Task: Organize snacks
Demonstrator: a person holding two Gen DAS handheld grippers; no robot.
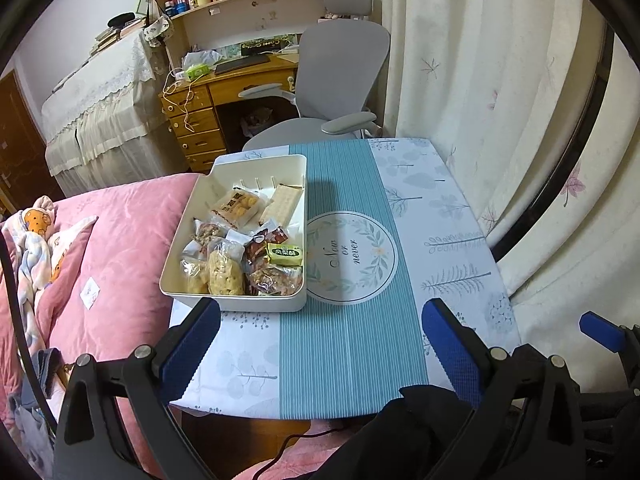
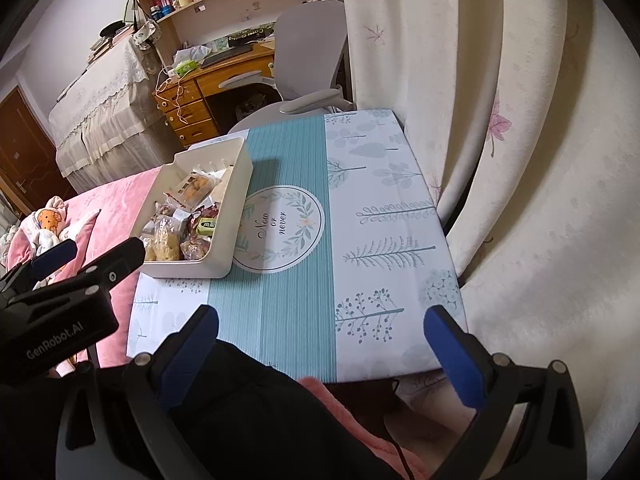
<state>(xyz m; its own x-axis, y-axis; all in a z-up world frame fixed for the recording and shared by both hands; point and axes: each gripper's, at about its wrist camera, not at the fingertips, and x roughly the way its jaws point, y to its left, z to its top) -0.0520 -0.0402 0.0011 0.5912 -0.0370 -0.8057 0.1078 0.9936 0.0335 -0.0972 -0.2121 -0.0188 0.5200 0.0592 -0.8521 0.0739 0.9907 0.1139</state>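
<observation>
A: Item one, snacks (image 1: 244, 248)?

B: All in your white bin (image 1: 224, 302) at the table's (image 1: 420, 240) left edge, within your reach.

A: Grippers?

B: Your left gripper (image 1: 320, 344) and right gripper (image 2: 324, 344) gape wide, empty, likely released.

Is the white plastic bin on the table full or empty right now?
Mostly full. The white rectangular plastic bin holds wrapped snacks across its floor, including a green packet and a long cracker pack; no lid on it.
</observation>
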